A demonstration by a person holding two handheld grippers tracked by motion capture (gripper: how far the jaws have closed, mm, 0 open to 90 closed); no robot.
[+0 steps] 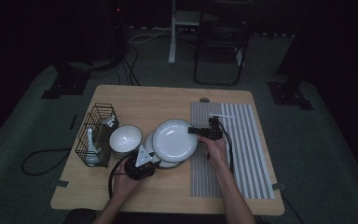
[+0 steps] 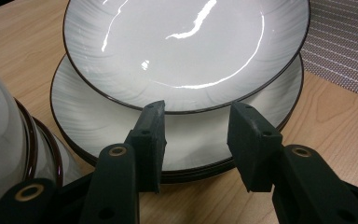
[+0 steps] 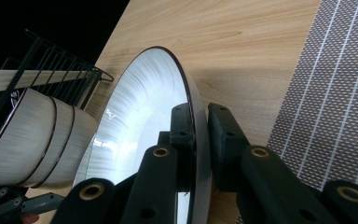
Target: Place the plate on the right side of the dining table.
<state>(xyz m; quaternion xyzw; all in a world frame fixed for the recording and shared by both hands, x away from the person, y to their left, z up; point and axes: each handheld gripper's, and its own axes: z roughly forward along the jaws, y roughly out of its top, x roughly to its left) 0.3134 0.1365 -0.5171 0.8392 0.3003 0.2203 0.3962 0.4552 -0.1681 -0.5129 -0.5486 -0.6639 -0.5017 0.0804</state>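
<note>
We see the right gripper [image 1: 204, 131] clamped on the 3 o'clock rim of the top plate [image 1: 175, 139]; in the right gripper view its 2 fingers [image 3: 182, 128] pinch that rim [image 3: 189, 100] from both faces, the plate seen edge-on between them; the top plate sits near the middle of the table [image 1: 168, 100], overlapping the lower plates [image 1: 168, 163] beneath it toward 6 o'clock, and whether it rests on them or is raised slightly we cannot tell; the left gripper [image 1: 142, 164] waits at about 7 o'clock of the plates, and in the left gripper view its fingers [image 2: 151, 135] stand apart with nothing between them, hovering just over the near rim of the lower plates [image 2: 121, 123], with the top plate [image 2: 186, 42] beyond; at 9 o'clock of the plates stands a stack of bowls [image 1: 125, 139], and further toward 9 o'clock a black wire rack [image 1: 95, 135] holding a few pale items we cannot identify; a striped placemat [image 1: 242, 149] lies at 3 o'clock of the plates, under the right hand [image 1: 214, 148].
</note>
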